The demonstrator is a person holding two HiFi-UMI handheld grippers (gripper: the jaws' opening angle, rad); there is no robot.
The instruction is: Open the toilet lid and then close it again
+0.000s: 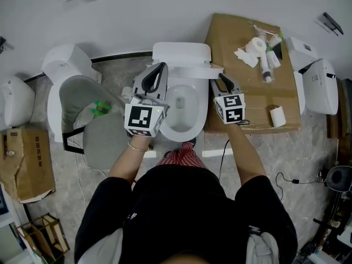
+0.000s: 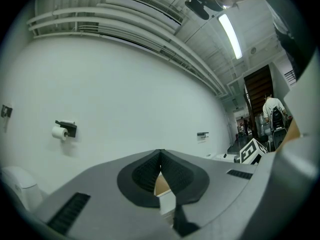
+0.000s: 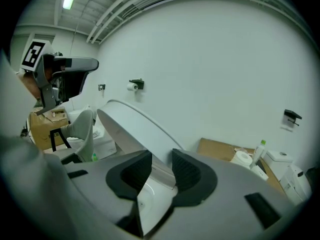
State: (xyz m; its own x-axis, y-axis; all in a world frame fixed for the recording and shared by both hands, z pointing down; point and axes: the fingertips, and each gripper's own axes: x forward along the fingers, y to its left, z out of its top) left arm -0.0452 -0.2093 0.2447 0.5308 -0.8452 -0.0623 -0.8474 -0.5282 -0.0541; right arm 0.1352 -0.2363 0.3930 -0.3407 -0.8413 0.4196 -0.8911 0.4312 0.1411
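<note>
Fingers of my right gripper [image 3: 161, 168] pinch the edge of the raised toilet lid [image 3: 131, 125], the left gripper [image 2: 160, 159] clenched empty; if that thin grip slips, I expect the lid slams.

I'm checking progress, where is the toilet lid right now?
In the head view the toilet lid stands raised at centre, before the tank, its right edge between the jaws of the right gripper.

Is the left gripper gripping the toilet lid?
No: the left gripper has its jaws closed tip to tip, with nothing between them.
</note>
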